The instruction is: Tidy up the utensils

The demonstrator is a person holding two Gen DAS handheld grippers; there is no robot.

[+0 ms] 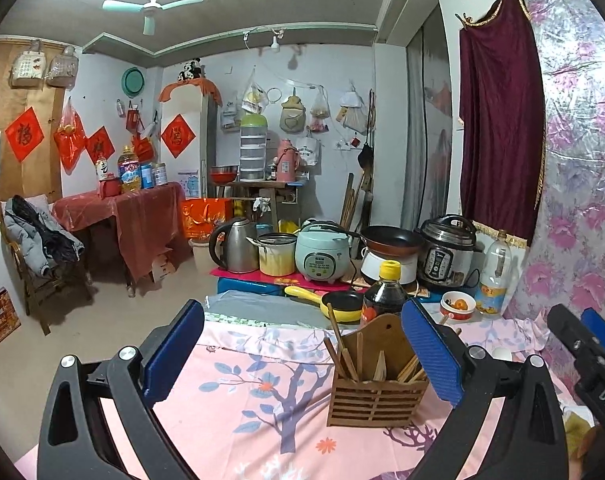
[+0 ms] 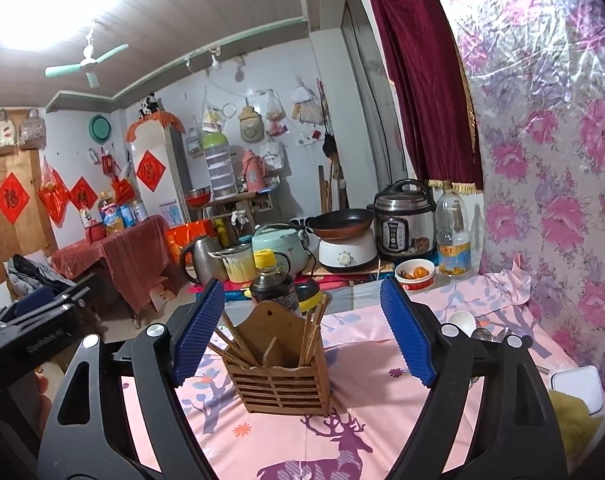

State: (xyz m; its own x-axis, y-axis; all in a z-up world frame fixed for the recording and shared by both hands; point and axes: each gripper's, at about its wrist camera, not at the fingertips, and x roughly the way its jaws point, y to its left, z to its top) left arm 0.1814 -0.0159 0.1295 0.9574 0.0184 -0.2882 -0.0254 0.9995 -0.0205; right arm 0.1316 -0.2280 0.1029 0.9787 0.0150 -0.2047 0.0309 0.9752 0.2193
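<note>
holder (image 2: 280,376): slatted bare wood, matt
chopsticks (image 2: 238,344): plain wood
tablecloth (image 2: 362,420): soft printed cloth, matt
kettle (image 1: 238,246): brushed metal, dull shine
frying pan (image 1: 390,237): dark, glossy
right tongs (image 2: 302,332): ribbed blue pads, black plastic arms

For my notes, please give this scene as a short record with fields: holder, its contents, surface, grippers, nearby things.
holder: wooden holder, upright on the cloth
contents: chopsticks in it
left gripper: open, empty
right gripper: open, empty, holder ahead between its fingers, not touched
nearby: sauce bottle behind the holder; white spoon at right
</note>
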